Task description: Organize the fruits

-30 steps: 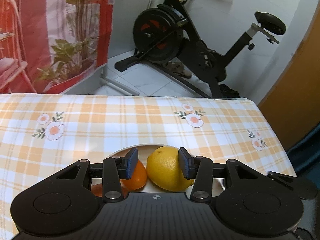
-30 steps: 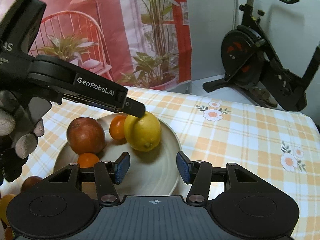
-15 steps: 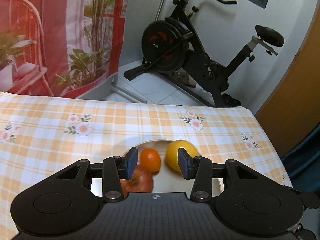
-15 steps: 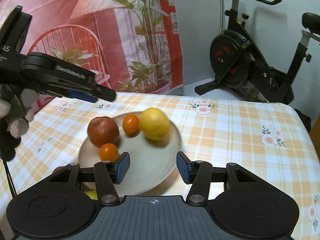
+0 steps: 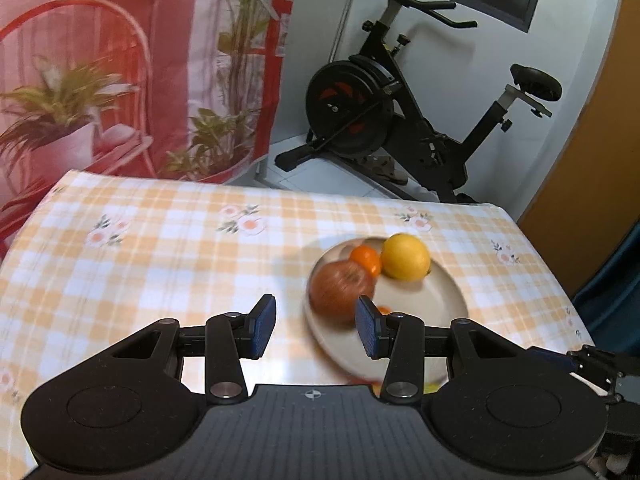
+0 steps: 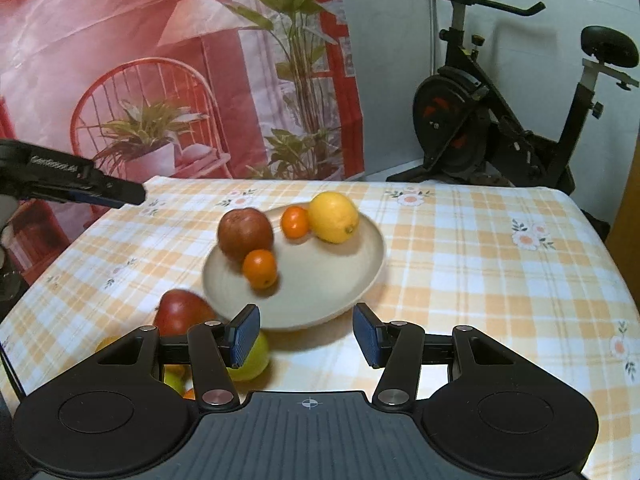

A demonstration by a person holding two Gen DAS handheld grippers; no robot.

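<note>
A beige plate (image 6: 360, 280) on the checked tablecloth holds a yellow lemon (image 6: 334, 218), two small oranges (image 6: 295, 222) (image 6: 260, 268) and a red-brown round fruit (image 6: 245, 234). My right gripper (image 6: 306, 328) hangs open over the plate's near rim, with nothing between its fingers. Over the cloth at the far left, my left gripper (image 6: 132, 196) is well clear of the plate. In the left wrist view the left gripper (image 5: 316, 320) is open and empty, with the plate (image 5: 444, 296), lemon (image 5: 405, 256) and red-brown fruit (image 5: 340, 286) ahead to its right.
Off the plate, near its front left, lie a red apple (image 6: 182, 316), a yellow-green fruit (image 6: 252, 360) and more fruit partly hidden under my right gripper. An exercise bike (image 6: 500, 128) stands beyond the table's far edge. A printed red curtain (image 6: 160, 60) hangs behind.
Both grippers have drawn back and risen from the plate. The left one has swung away to the left, off the lemon, which stays on the plate. More loose fruit has come into view.
</note>
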